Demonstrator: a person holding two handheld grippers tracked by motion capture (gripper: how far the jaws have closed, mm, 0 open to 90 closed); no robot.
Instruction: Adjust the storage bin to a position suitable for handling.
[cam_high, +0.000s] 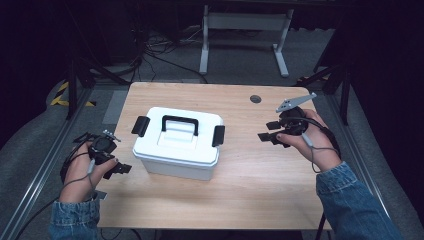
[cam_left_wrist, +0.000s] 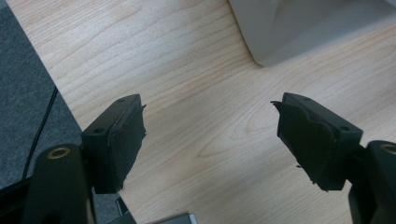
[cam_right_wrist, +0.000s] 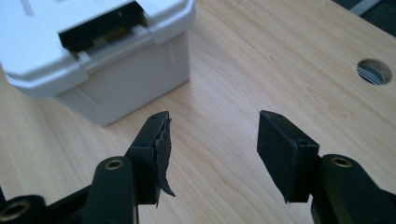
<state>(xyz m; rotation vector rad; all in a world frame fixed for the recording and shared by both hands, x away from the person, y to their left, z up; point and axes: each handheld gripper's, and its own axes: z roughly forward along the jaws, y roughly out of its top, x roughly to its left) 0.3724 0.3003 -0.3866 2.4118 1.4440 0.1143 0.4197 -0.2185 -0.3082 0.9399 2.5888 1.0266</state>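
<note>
High view: white box (cam_high: 177, 145) lengthwise across table (cam_high: 260, 175), handle (cam_high: 180, 123) up.

bright tabletop, dark surroundings, soft focus

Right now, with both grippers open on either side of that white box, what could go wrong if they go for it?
The box has a black clip at each end holding the lid. If only one is released, the lid may jam or the box tip.

The left gripper sits low near the table edge; pushing the box sideways could slide it rather than open it.

The pads on the right gripper look torn, so its grip might slip.
</note>
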